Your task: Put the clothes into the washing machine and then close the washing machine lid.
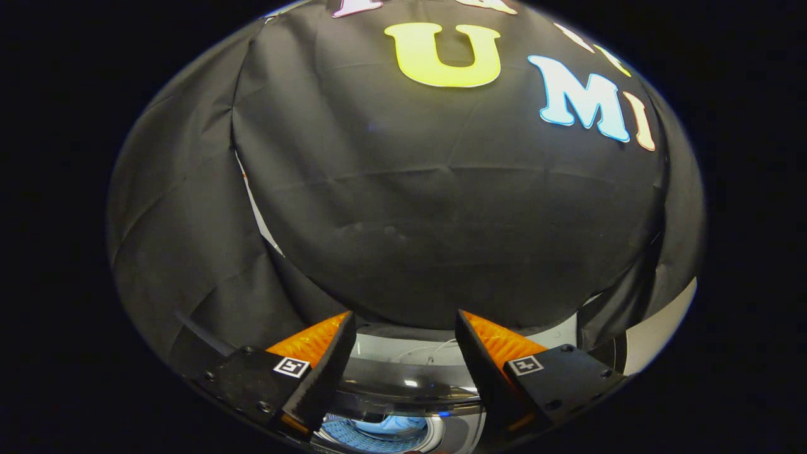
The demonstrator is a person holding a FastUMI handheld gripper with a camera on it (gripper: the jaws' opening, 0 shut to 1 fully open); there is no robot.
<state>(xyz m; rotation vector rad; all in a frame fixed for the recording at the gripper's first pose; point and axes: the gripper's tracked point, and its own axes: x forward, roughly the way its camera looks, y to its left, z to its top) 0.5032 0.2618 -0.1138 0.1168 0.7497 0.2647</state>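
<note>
My gripper is open, its two fingers spread wide with nothing between them, and it points at the black cloth wall. Below and between the fingers lies the washing machine's glossy dark lid, with reflections on it. Under the lid's near rim I see the drum opening, where a pale blue piece of clothing lies on the perforated drum. The lid's exact angle is hard to tell from here.
The black cloth wall hangs close ahead, draped down to the machine's back edge. A white panel of the machine shows beyond the right finger, and a pale strip lies further right.
</note>
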